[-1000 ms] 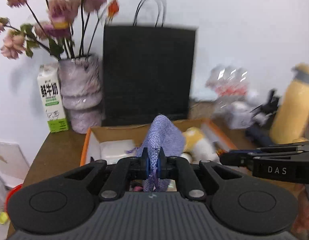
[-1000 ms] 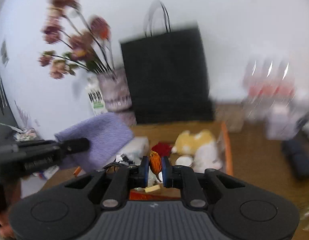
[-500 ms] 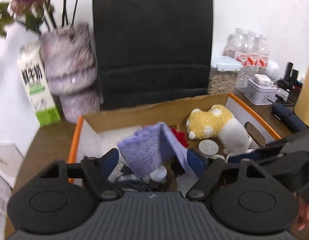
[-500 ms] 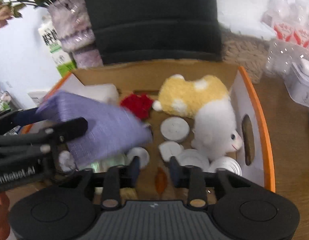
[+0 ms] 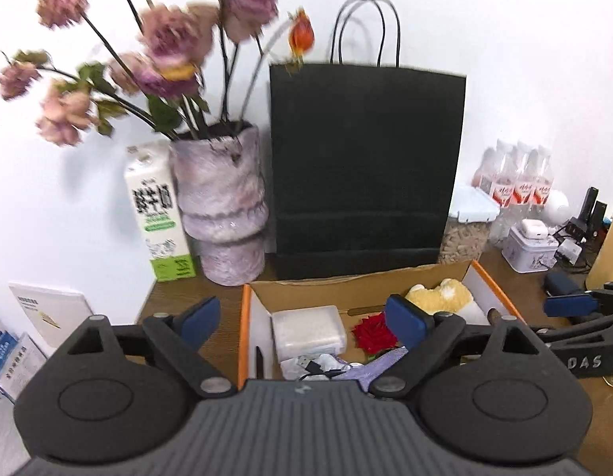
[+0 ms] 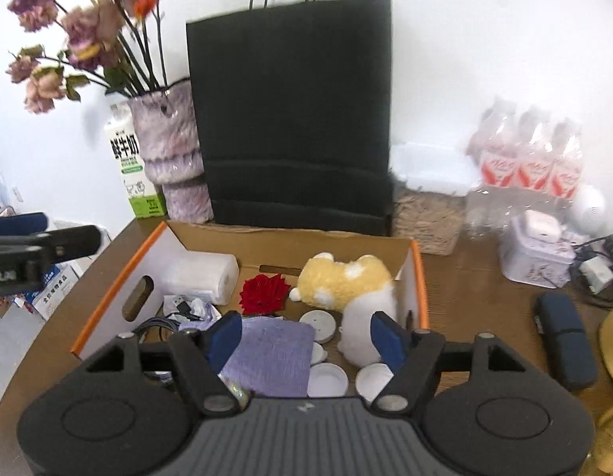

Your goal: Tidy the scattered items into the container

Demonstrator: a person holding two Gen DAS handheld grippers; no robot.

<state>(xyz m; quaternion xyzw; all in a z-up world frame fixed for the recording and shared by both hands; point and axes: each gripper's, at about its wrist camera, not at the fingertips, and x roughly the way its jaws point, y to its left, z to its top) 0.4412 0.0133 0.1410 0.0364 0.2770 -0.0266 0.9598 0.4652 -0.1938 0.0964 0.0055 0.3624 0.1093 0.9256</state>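
Observation:
The orange-rimmed cardboard box [image 6: 419,277] [image 5: 245,317] holds a purple cloth [image 6: 272,357] [image 5: 380,367], a red fabric flower [image 6: 265,293] [image 5: 374,335], a yellow and white plush toy [image 6: 346,277] [image 5: 441,295], a white packet [image 6: 203,273] [image 5: 308,331], several white lids [image 6: 326,379] and cables. My left gripper [image 5: 302,313] hangs above the box's left end, jaws opening wide, nothing between them. My right gripper [image 6: 306,335] hovers over the box's near side, jaws opening, with the cloth and lids lying below, none gripped. The left gripper [image 6: 41,244] shows at the left of the right wrist view.
Behind the box stand a black paper bag [image 6: 290,119], a purple vase of flowers [image 5: 221,206] and a milk carton [image 5: 158,214]. To the right are bottled drinks [image 6: 528,162], a white tin [image 6: 538,256], a dark blue case [image 6: 564,351] and a straw-filled tub [image 6: 429,218].
The left gripper let go of the purple cloth, which now lies in the box, and rose. The right gripper released a small orange item and opened; both pulled back from the box.

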